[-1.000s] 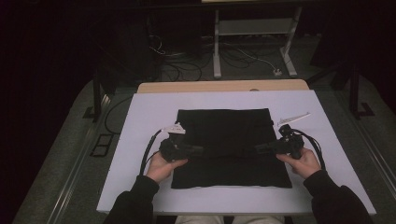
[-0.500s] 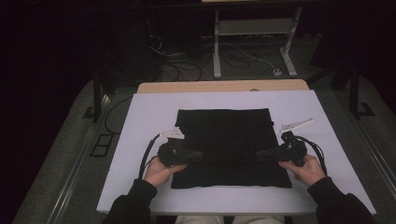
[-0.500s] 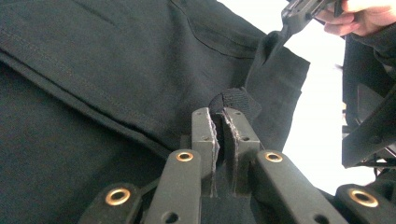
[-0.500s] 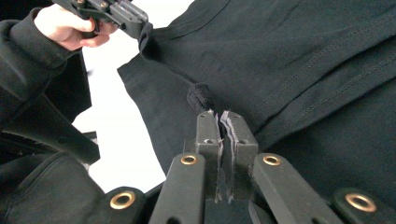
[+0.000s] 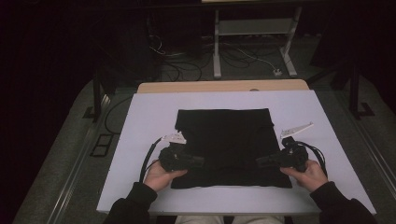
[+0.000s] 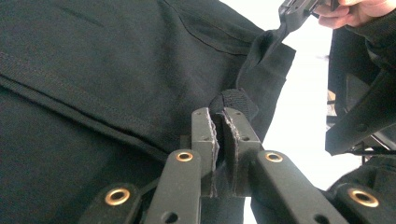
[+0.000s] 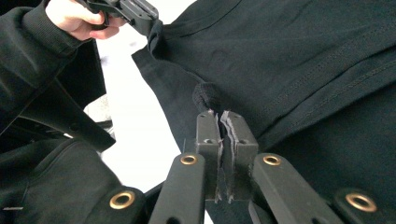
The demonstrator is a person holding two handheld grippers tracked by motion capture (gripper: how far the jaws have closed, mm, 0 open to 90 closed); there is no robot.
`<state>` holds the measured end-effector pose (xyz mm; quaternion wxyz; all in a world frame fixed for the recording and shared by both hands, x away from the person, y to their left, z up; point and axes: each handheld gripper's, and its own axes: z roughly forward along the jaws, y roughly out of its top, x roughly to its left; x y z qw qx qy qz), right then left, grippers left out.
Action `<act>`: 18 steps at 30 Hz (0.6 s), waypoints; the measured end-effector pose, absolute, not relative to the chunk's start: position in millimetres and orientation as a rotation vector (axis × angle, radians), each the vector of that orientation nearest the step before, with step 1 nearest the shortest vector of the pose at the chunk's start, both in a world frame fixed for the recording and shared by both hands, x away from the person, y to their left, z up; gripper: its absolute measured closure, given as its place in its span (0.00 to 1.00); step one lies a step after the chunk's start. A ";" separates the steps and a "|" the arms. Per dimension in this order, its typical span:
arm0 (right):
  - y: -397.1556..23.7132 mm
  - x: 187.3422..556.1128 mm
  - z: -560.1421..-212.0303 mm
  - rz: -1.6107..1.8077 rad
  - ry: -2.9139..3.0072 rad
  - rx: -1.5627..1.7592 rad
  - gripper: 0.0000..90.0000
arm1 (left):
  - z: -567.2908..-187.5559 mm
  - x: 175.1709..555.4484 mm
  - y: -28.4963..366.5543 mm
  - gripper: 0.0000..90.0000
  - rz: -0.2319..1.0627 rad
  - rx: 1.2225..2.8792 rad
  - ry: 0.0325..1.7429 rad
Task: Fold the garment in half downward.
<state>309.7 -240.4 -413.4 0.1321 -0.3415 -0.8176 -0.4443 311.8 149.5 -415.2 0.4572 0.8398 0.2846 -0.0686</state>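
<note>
The white table (image 5: 140, 140) is smooth and slick, so the black cloth (image 5: 224, 135), lying flat across its middle and reaching toward the near edge, could slide or bunch if the two pulls are uneven. The cloth is soft knit with stitched hems. The left gripper (image 6: 218, 126) is clenched on a small fold near the cloth's near left corner, and the right gripper (image 7: 219, 123) pinches a fold near its near right corner; either thin pinch may slip free.
</note>
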 end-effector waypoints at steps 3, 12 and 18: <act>-240.1 306.9 -413.3 -1.291 -2.373 -0.981 0.94 | -415.4 309.9 149.8 0.92 -0.171 2.075 0.696; -240.6 297.0 -413.6 -1.275 -2.374 -0.966 0.94 | -415.3 303.2 148.2 0.92 -0.183 2.088 0.686; -240.4 291.7 -413.9 -1.261 -2.377 -0.953 0.94 | -413.9 299.1 148.3 0.92 -0.186 2.091 0.679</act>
